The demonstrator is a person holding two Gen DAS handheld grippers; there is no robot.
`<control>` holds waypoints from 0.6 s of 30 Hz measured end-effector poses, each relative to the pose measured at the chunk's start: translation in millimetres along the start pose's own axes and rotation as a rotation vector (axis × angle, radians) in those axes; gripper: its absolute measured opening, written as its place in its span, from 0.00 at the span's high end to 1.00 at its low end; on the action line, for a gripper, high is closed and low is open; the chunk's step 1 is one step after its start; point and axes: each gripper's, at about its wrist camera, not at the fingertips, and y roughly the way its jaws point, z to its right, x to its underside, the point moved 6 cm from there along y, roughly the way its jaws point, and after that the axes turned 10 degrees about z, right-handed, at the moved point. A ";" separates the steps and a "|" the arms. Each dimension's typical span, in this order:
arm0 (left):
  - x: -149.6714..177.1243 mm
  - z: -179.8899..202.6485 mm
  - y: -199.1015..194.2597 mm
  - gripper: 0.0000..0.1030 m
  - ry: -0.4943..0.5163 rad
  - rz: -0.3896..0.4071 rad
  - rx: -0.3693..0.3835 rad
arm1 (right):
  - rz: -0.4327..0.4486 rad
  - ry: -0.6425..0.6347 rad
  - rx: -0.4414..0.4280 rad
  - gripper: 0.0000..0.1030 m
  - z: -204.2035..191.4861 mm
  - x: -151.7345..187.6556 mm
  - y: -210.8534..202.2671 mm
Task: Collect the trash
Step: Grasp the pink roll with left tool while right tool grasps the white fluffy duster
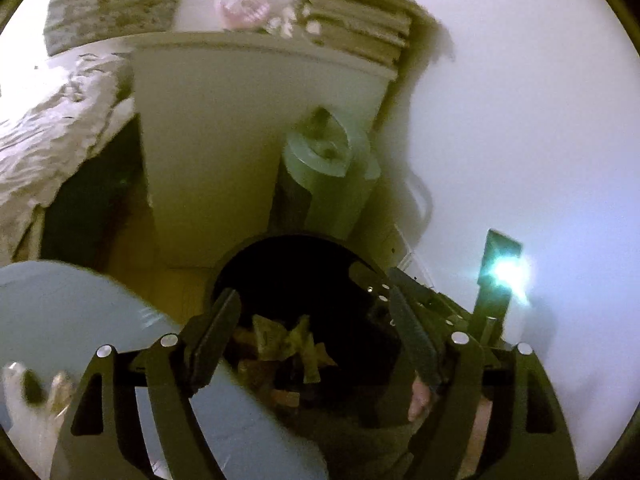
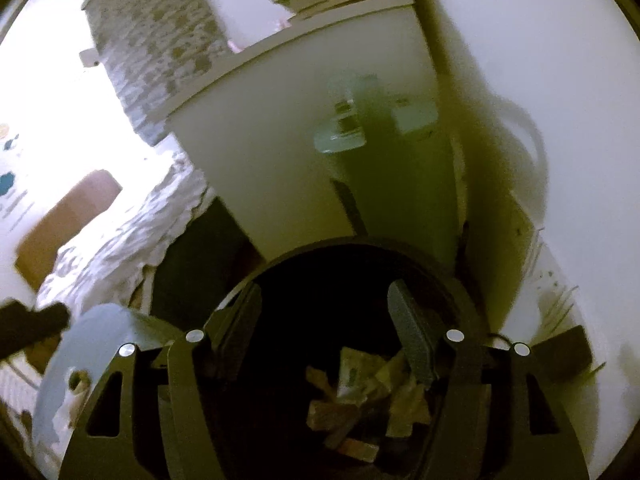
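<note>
A round black trash bin (image 1: 240,256) stands on the floor below both grippers; its rim also shows in the right wrist view (image 2: 280,260). Crumpled paper and wrapper scraps (image 1: 288,344) lie inside it, also seen in the right wrist view (image 2: 360,384). My left gripper (image 1: 314,312) is open and empty above the bin's mouth. My right gripper (image 2: 326,300) is open and empty over the same bin. The right gripper's body also shows in the left wrist view (image 1: 424,300) at the bin's right rim.
A white cabinet (image 1: 248,128) stands behind the bin with stacked books (image 1: 356,28) on top. A grey cylinder device (image 1: 328,176) stands against it. A bed with patterned cover (image 1: 52,128) is at left. A pale blue rounded object (image 1: 80,320) is close at left. White wall (image 1: 540,120) at right.
</note>
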 end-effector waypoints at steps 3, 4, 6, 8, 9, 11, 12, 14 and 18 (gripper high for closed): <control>4.8 -29.3 -39.6 0.25 -0.018 0.016 -0.056 | -0.002 -0.021 -0.074 0.36 -20.3 6.0 -14.8; 10.4 -47.7 -56.0 0.25 -0.024 0.011 -0.092 | -0.001 -0.024 -0.097 0.35 -26.4 7.4 -20.2; 24.5 -79.3 -82.5 0.25 -0.023 0.004 -0.156 | -0.003 -0.029 -0.173 0.25 -45.9 11.1 -36.4; 42.7 -109.5 -106.7 0.25 -0.009 -0.016 -0.218 | -0.022 -0.032 -0.273 0.25 -70.7 17.2 -53.2; 51.6 -122.1 -116.5 0.25 -0.004 -0.029 -0.241 | -0.043 -0.041 -0.321 0.24 -84.1 21.8 -60.4; 75.1 -148.0 -137.8 0.25 0.007 -0.068 -0.284 | -0.108 -0.077 -0.414 0.21 -116.5 36.4 -73.2; 85.3 -157.0 -146.3 0.25 0.013 -0.082 -0.298 | -0.135 -0.100 -0.449 0.21 -131.1 44.0 -78.9; 106.3 -168.7 -161.1 0.25 0.035 -0.111 -0.308 | -0.191 -0.170 -0.527 0.18 -166.2 62.9 -92.2; 138.1 -174.5 -168.3 0.26 0.107 -0.159 -0.317 | -0.296 -0.337 -0.576 0.14 -218.5 105.1 -104.1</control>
